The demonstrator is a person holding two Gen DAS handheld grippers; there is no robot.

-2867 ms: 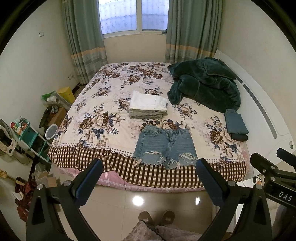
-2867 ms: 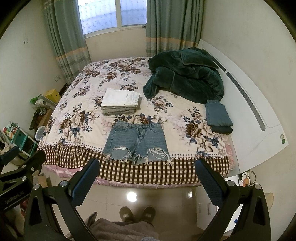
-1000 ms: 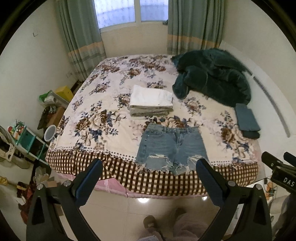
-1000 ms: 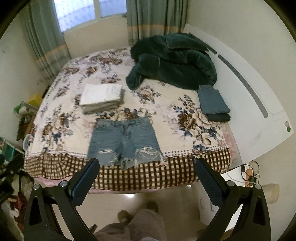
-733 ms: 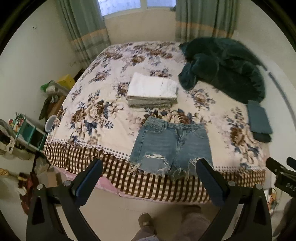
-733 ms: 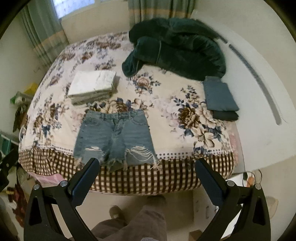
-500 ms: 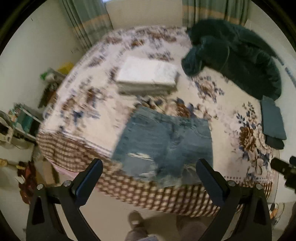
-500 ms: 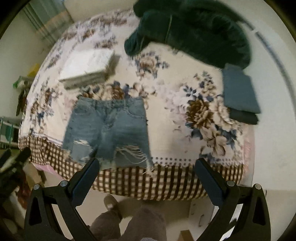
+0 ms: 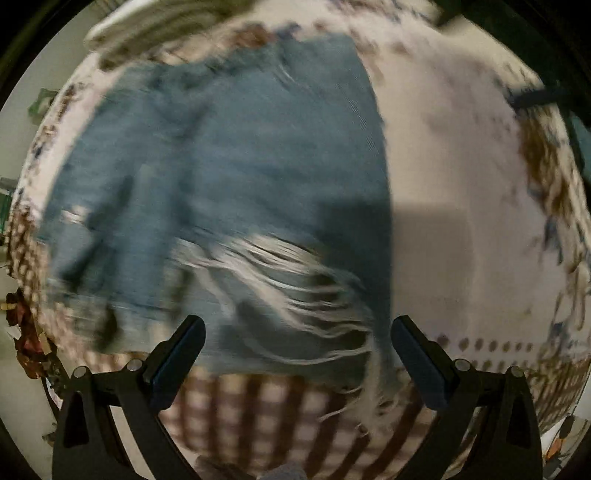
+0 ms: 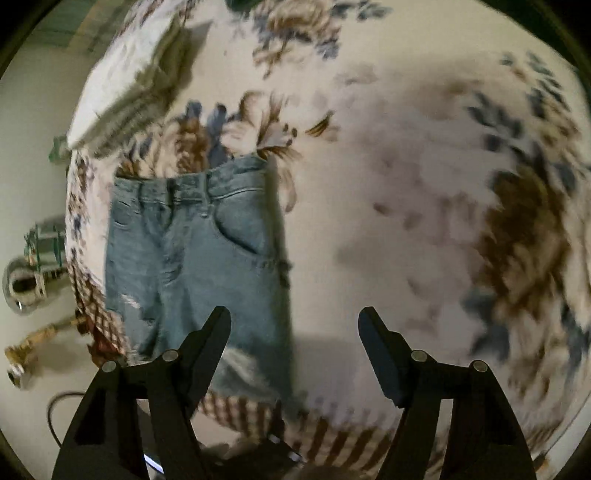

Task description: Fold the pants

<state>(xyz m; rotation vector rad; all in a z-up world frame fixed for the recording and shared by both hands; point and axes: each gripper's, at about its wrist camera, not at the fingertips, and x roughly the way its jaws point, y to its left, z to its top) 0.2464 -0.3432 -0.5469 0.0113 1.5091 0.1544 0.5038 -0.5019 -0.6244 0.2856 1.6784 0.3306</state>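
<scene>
Light-blue denim shorts (image 9: pixel 229 177) with frayed hems lie flat on the floral bedspread (image 9: pixel 461 192), hems at the bed's near edge. My left gripper (image 9: pixel 297 354) is open and empty, close above the frayed right leg hem. In the right wrist view the shorts (image 10: pixel 195 251) lie to the left, waistband away from me. My right gripper (image 10: pixel 295 332) is open and empty, just above the shorts' right side seam and the bedspread (image 10: pixel 424 184) beside it. Both views are motion-blurred.
A stack of folded light clothes (image 10: pixel 129 77) lies on the bed beyond the shorts and also shows in the left wrist view (image 9: pixel 155 29). The brown checked bed skirt (image 9: pixel 258 410) hangs at the near edge. Clutter (image 10: pixel 33 258) stands on the floor to the left.
Both grippers have dropped fast from well back off the bed to close over the shorts' right side. The shorts have not moved. Both grippers remain open.
</scene>
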